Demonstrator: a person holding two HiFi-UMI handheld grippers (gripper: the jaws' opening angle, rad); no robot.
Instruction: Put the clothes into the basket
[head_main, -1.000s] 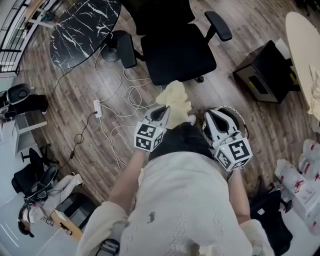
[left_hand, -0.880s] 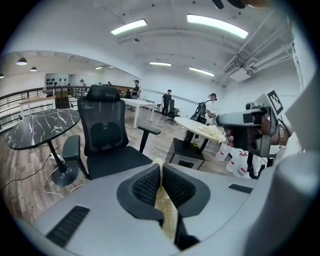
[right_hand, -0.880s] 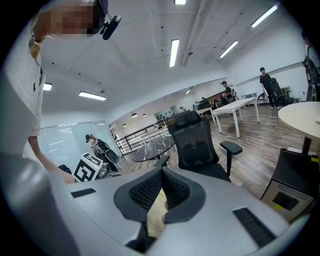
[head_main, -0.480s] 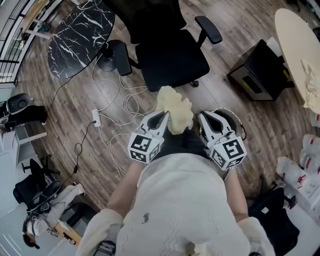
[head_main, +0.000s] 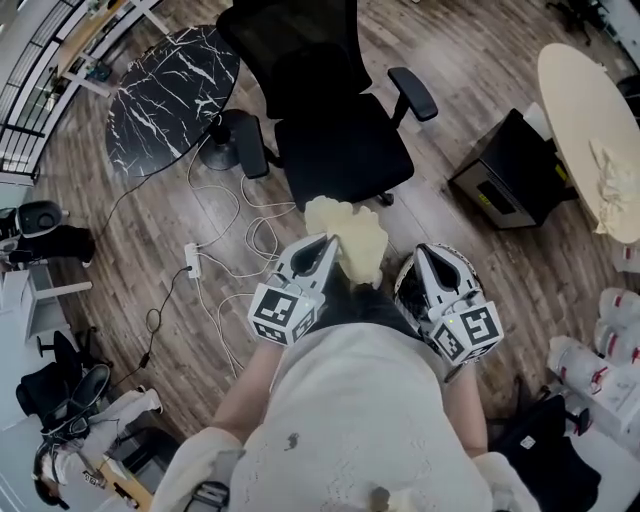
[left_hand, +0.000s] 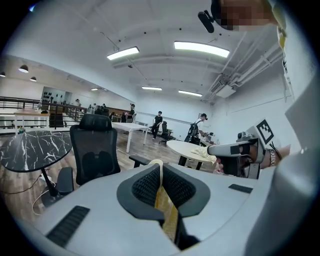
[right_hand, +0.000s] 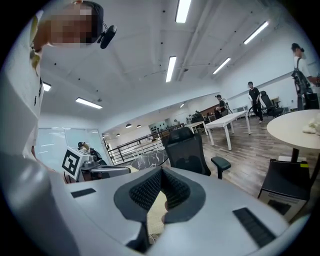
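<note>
Above plank floor (head_main: 470, 60) near black chair (head_main: 340, 150) — left gripper (head_main: 327, 242) jaws clamp yellow cloth (head_main: 352, 232); right gripper (head_main: 437, 252) jaws closed.

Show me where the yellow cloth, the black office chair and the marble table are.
yellow cloth (head_main: 350, 235), head view, middle of the bunched fabric.
office chair (head_main: 340, 160), head view, seat cushion.
marble table (head_main: 172, 98), head view, centre of the top.

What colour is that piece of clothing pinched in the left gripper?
The crumpled fabric garment is pale yellow, seen best in the head view.
</note>
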